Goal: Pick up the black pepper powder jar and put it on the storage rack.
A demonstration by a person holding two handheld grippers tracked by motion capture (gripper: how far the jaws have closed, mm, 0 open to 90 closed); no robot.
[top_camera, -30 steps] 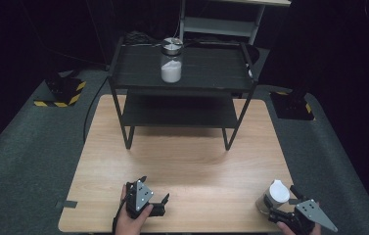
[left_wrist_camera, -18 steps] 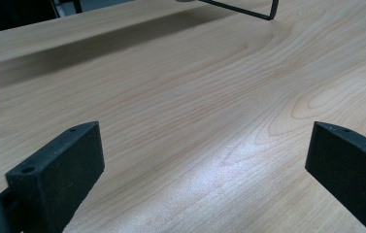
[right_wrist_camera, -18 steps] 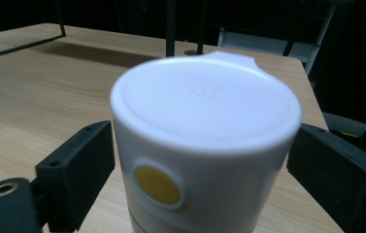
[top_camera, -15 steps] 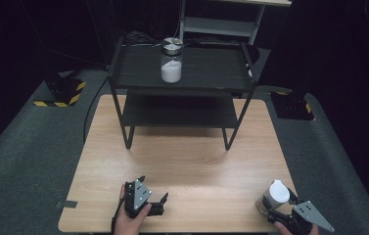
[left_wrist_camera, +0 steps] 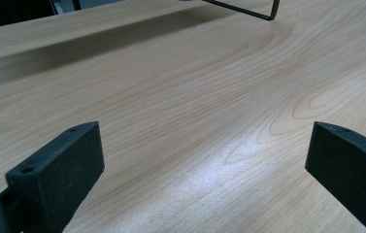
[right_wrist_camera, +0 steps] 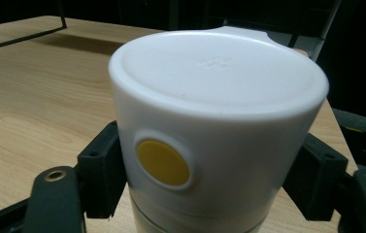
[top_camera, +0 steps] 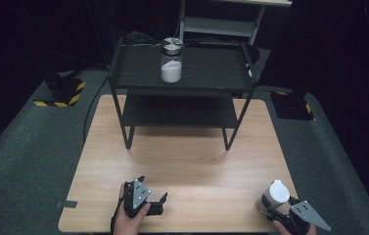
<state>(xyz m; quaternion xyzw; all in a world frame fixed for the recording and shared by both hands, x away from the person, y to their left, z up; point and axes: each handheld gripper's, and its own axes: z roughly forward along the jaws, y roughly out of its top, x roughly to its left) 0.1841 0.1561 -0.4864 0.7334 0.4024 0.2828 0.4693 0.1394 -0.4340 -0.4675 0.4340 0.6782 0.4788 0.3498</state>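
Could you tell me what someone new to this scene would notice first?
Most striking is the white-lidded container at the table's near right corner, clamped in the right hand-held gripper, whose jaws have just been closing on its sides; a yellow button shows on its lid. Next comes the glass jar of white powder on the black shelf rack at the far side.

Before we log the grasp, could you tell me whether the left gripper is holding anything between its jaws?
No, the left gripper stands open, with just bare wooden table between its jaws.
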